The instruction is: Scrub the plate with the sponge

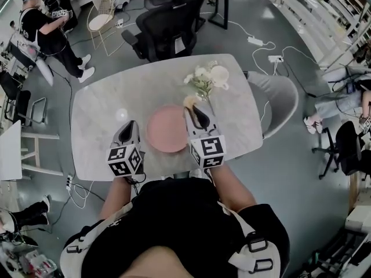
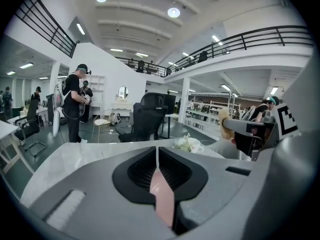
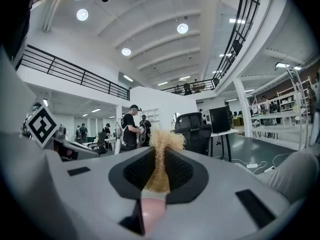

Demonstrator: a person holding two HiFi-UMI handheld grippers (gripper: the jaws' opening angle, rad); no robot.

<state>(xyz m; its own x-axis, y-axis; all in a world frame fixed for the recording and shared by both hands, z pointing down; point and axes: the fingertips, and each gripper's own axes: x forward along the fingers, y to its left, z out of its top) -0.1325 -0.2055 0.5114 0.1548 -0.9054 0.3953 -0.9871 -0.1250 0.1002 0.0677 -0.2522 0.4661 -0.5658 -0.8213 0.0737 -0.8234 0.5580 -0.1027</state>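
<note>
A round pink plate (image 1: 167, 131) lies flat on the pale marble table (image 1: 98, 106), between my two grippers. My right gripper (image 1: 196, 110) hovers over the plate's right edge, shut on a tan fibrous sponge (image 1: 190, 101). In the right gripper view the sponge (image 3: 162, 144) sticks up out of the jaws. My left gripper (image 1: 130, 124) is at the plate's left side with its jaws together. In the left gripper view, that gripper (image 2: 157, 156) shows only a thin pink strip low in the seam. The sponge (image 2: 226, 124) also shows at the right of that view.
A white cup with pale flowers (image 1: 207, 79) stands just beyond the plate. A small white disc (image 1: 121, 114) lies on the table's left part. A black office chair (image 1: 168, 22) is behind the table and a grey chair (image 1: 284, 100) at its right. A person (image 1: 43, 30) stands far left.
</note>
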